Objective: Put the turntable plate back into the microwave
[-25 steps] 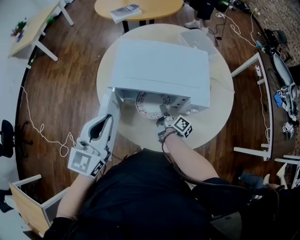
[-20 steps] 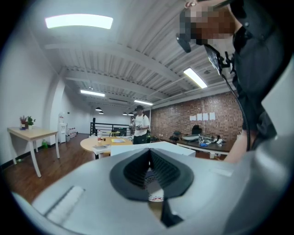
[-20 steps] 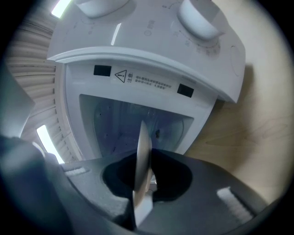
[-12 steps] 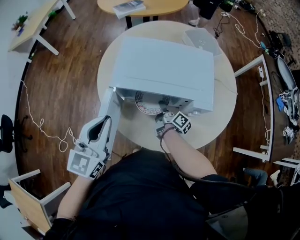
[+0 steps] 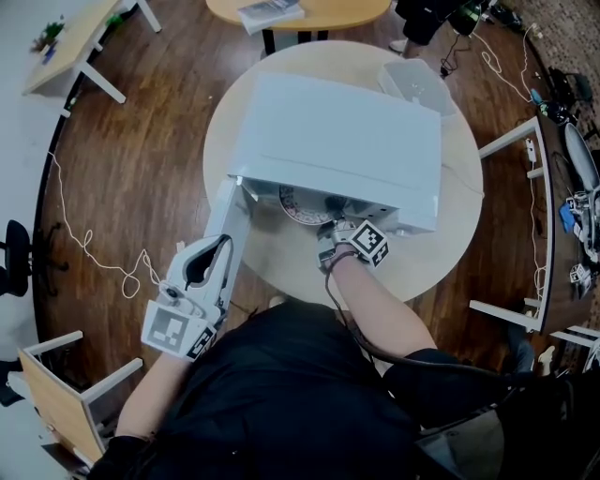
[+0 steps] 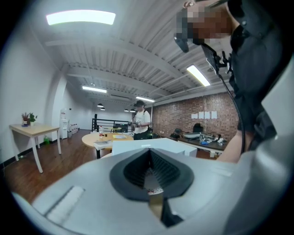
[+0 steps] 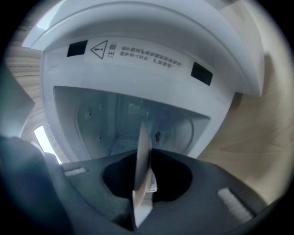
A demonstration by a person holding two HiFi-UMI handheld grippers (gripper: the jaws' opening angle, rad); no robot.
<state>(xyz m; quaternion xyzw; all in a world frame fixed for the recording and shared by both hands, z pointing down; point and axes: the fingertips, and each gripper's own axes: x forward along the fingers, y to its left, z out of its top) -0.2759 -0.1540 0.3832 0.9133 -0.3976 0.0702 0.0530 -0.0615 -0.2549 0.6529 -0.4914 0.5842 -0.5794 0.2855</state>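
Observation:
The white microwave stands on the round table with its door swung open toward me at the left. The patterned turntable plate lies flat, mostly inside the cavity, and only its near part shows. My right gripper is shut on the plate's near rim at the opening. In the right gripper view the plate runs edge-on between the pads into the cavity. My left gripper hovers by the door's outer end. Its jaws look shut, with nothing held.
A clear plastic tub sits on the table behind the microwave. A yellow table with a book is beyond. White metal frames stand to the right and a cable trails on the floor to the left. A person stands far off.
My right gripper has pushed the plate farther into the microwave, so less of it shows outside. The left gripper has stayed by the door.

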